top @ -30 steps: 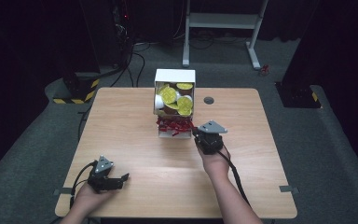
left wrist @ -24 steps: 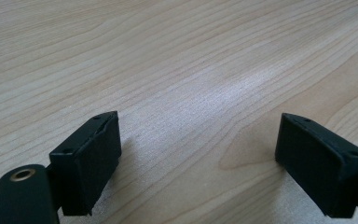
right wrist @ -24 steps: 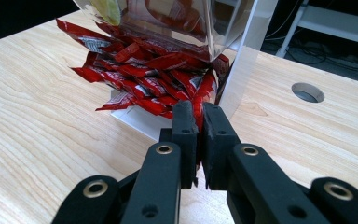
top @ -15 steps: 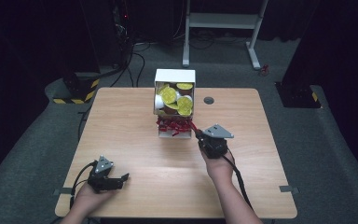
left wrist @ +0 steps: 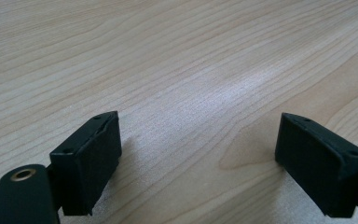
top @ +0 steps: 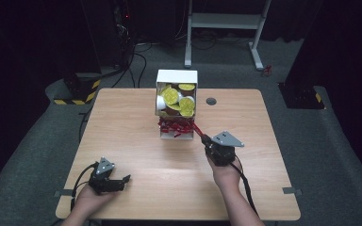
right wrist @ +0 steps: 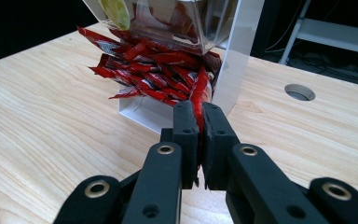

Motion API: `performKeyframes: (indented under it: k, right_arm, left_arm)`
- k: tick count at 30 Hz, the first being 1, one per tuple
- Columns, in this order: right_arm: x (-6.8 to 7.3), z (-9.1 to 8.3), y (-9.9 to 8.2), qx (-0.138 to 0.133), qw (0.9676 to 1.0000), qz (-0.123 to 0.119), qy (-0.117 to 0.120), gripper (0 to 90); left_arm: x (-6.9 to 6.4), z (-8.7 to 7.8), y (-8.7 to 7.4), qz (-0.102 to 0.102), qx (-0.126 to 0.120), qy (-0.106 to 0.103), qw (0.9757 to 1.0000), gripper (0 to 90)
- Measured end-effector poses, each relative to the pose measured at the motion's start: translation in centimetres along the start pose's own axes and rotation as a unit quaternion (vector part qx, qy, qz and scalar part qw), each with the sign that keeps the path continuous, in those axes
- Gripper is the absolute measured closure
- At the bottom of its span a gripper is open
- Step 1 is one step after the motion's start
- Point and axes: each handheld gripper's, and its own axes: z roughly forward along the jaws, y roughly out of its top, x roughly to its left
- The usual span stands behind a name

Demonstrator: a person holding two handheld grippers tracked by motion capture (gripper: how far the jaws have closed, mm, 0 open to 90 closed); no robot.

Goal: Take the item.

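A white dispenser box [top: 176,101] stands at the far middle of the wooden table [top: 136,141], with yellow-lidded cups [top: 171,96] in its upper part and a heap of red sachets [right wrist: 154,70] spilling from its lower tray. Just in front of the box and to its right, the right gripper [right wrist: 198,126] has its jaws pressed together on one red sachet [right wrist: 199,95] whose far end still lies among the heap. Well away from the box, toward the table's near left corner, the left gripper [left wrist: 198,149] rests low over bare wood with its jaws spread wide and nothing between them.

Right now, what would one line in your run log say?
right gripper: jaws shut on red packet at dispenser | left gripper: jaws open, on table
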Motion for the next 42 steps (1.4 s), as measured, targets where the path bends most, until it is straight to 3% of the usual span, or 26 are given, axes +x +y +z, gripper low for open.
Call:
performKeyframes:
  k: [18, 42]
  right_arm:
    - [-0.4, -2.2, -1.0, -0.019, 0.9998, 0.006, 0.007, 86.7]
    - [-2.2, -3.1, -2.0, -0.011, 0.9997, 0.017, -0.016, 86.8]
  left_arm:
    - [0.0, 0.0, 0.0, 0.0, 0.0, 0.0, 1.0, 14.6]
    - [0.0, 0.0, 0.0, 0.001, 0.001, 0.0, 1.0, 14.6]
